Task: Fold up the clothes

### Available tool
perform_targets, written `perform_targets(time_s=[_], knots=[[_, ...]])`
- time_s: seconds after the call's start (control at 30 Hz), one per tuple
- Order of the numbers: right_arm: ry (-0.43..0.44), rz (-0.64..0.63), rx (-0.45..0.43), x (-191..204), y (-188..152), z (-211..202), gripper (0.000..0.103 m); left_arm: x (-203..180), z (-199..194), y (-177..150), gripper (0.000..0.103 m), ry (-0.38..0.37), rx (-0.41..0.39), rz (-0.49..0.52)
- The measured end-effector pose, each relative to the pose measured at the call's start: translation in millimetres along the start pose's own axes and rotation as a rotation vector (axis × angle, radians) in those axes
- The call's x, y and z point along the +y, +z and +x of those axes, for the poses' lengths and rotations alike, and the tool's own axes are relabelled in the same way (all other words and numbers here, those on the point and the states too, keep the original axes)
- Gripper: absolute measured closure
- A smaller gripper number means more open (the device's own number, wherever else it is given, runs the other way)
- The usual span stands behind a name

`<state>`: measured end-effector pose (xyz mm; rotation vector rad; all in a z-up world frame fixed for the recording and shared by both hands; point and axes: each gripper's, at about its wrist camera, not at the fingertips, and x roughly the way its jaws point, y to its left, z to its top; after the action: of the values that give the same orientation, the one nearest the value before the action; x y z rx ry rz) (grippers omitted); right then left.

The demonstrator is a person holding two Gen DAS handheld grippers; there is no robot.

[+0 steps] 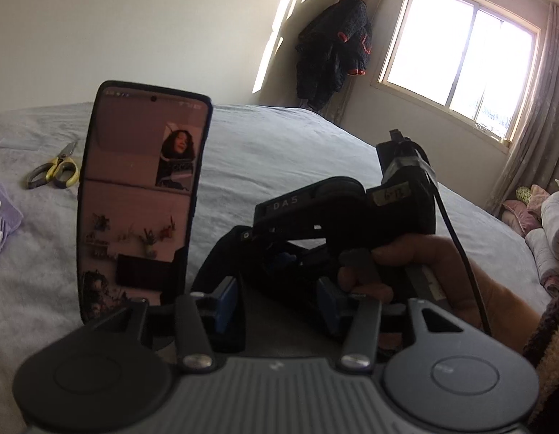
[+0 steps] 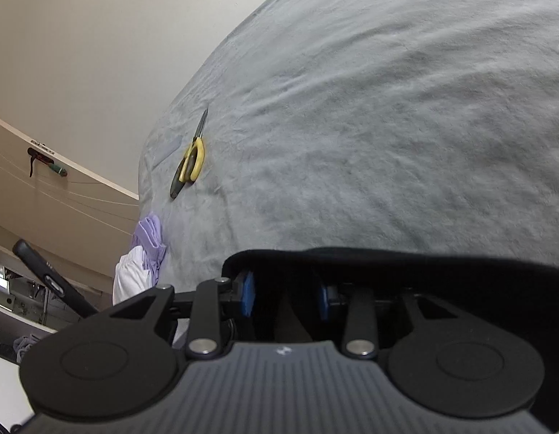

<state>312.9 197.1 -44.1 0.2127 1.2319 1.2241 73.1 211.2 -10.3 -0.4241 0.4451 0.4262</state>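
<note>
A black garment (image 2: 424, 264) lies over the near edge of the grey bed cover (image 2: 351, 108). Its hem drapes over the tips of my right gripper (image 2: 286, 294), and dark cloth fills the space between the blue pads (image 2: 247, 293), so the gripper looks shut on a thick fold. The left wrist view shows that right gripper (image 1: 248, 237) from the side, held by a hand (image 1: 406, 260), with the black garment (image 1: 214, 271) hanging from its tips. My left gripper (image 1: 277, 302) sits just behind it. Its blue pads (image 1: 227, 303) stand apart and do not press the cloth.
Yellow-handled scissors (image 1: 55, 171) (image 2: 191, 161) lie on the bed cover (image 1: 297, 152). Purple and white clothes (image 2: 149, 238) are stacked at its left edge. A phone (image 1: 142, 199) stands upright on the left gripper. A dark jacket (image 1: 333, 47) hangs beside the window, and bedding (image 1: 547, 224) is piled at the right.
</note>
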Motion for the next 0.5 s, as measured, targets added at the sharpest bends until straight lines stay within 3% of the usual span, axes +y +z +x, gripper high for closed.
perform_targets(time_s=[0.13,0.27,0.37,0.5], knots=[[-0.008,0.102,-0.126,-8.5,13.6,-3.5,0.065,-0.2,5.8,-2.4,0.053,-0.001,0.023,-0.043],[-0.073,0.122,-0.179,-12.7,20.5,-11.0,0.064,0.3,6.2,-6.0,0.053,0.006,0.026,-0.059],[-0.126,0.063,-0.138,-6.9,22.1,-9.4,0.064,3.4,6.2,-7.6,0.053,0.012,0.025,-0.066],[-0.209,-0.057,-0.015,6.6,21.3,3.3,0.064,6.1,5.3,-10.2,0.053,0.044,0.012,-0.08]])
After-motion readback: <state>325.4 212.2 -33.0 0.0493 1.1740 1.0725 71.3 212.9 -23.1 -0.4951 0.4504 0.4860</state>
